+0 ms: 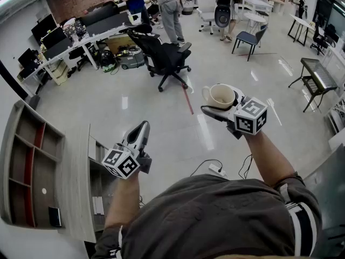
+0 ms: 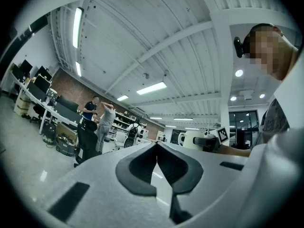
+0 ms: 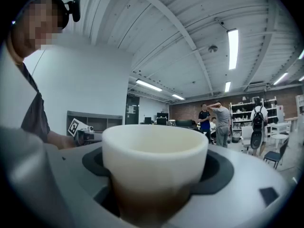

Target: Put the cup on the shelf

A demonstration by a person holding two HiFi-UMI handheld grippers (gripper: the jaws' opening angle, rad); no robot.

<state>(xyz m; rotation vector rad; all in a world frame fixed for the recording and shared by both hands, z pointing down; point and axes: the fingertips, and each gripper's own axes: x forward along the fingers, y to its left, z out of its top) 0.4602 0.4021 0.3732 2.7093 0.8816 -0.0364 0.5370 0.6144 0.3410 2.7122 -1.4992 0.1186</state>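
A cream cup (image 1: 220,96) with a handle on its left sits upright between the jaws of my right gripper (image 1: 223,102), which is shut on it and held level over the floor. In the right gripper view the cup (image 3: 154,151) fills the middle between the dark pads. My left gripper (image 1: 142,127) is shut with nothing in it, its tips meeting (image 2: 156,144). It hangs lower and to the left, next to the grey shelf unit (image 1: 32,166) with open compartments. From the left gripper view the cup (image 2: 191,139) shows far right.
A black office chair (image 1: 163,55) stands ahead on the grey floor. A power strip (image 1: 218,170) with cables lies near my feet. Desks with monitors (image 1: 51,39) line the left wall. Some people (image 1: 170,7) stand at the back. A dark table (image 1: 318,77) is at right.
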